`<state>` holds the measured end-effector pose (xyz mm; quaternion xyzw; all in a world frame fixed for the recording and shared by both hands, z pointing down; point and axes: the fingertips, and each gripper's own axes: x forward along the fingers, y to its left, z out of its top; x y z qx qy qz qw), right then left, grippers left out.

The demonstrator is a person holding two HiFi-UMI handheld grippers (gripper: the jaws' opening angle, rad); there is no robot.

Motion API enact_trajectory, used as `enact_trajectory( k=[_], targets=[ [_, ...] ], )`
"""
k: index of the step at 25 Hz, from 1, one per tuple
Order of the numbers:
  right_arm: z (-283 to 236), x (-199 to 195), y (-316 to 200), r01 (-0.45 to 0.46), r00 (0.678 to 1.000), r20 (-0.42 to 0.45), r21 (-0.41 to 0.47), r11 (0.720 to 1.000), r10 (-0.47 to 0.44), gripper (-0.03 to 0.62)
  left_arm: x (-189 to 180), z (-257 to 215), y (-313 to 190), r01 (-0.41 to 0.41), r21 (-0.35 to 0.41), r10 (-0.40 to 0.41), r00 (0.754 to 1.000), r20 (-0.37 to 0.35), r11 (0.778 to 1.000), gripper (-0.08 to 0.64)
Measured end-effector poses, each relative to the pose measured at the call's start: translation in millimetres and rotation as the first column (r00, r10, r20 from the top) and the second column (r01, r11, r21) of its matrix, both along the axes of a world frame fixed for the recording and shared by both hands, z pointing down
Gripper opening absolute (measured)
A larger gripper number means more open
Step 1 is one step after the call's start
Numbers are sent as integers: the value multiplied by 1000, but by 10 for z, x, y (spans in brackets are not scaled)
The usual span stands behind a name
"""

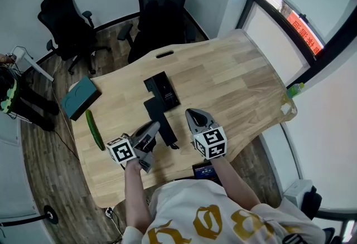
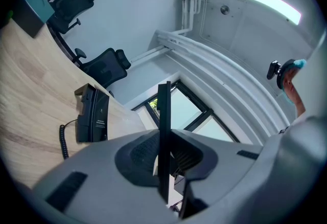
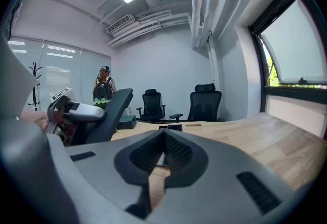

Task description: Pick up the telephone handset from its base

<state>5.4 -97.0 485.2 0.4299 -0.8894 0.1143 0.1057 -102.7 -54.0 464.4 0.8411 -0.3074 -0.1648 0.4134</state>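
Between the jaws of the left claw sits the black telephone handset, pinched edge-on and tilted up clear of the wooden counter. Its base lies just beyond on the counter, apart from it, with a coiled cord beside it. Right of the handset, the right claw hovers with jaws closed together, empty. Farther left lie a cucumber and a teal box.

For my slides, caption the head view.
Left hand-held gripper holds the telephone handset off its base over a wooden table.
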Motion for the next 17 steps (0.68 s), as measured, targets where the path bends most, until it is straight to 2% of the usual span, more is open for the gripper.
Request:
enact_trajectory(
  k=[7, 13, 17],
  targets=[
    [12, 22, 3, -14, 1000, 2, -10, 1000, 14, 5, -43, 39, 10, 9, -9, -9, 1000, 25, 1000, 72],
    [36, 15, -12, -21, 1000, -8, -14, 1000, 21, 5, -86, 87, 10, 13, -6, -13, 1000, 10, 1000, 72],
    [68, 21, 26, -26, 999, -22, -27, 999, 25, 5, -117, 112, 17, 27, -35, -26, 999, 19, 999, 72]
  ],
)
